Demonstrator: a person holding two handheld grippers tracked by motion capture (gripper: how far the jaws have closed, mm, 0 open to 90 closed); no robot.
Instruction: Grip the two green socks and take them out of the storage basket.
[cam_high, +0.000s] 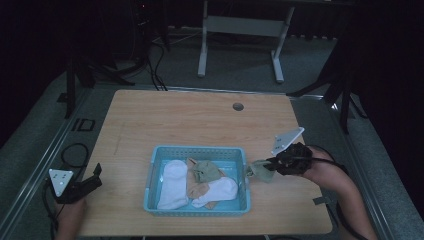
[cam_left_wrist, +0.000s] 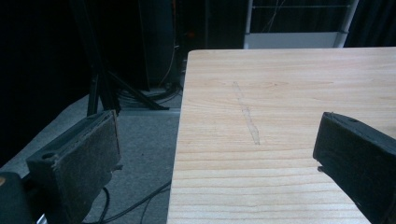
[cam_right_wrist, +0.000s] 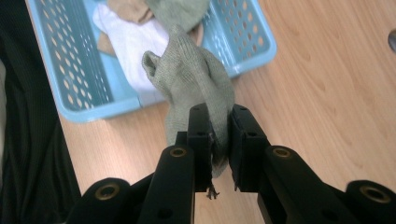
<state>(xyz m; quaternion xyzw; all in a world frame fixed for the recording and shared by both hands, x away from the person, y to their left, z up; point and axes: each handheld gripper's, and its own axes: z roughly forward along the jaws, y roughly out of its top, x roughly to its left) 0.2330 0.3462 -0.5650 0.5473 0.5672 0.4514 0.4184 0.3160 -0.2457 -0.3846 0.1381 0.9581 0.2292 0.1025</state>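
A crumpled olive-green knit sock (cam_right_wrist: 194, 84) hangs pinched between the right gripper's (cam_right_wrist: 219, 133) jaws, just right of the light-blue perforated plastic basket (cam_high: 155, 165). The left gripper (cam_high: 92, 177) rests spread at the wooden table's (cam_high: 200, 120) near-left edge.

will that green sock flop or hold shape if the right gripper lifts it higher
Probably flop: the green sock already sags and folds beyond the right gripper. Its thin knit suggests it is light. The pinched cloth looks unlikely to slip, though its end may drag on the basket.
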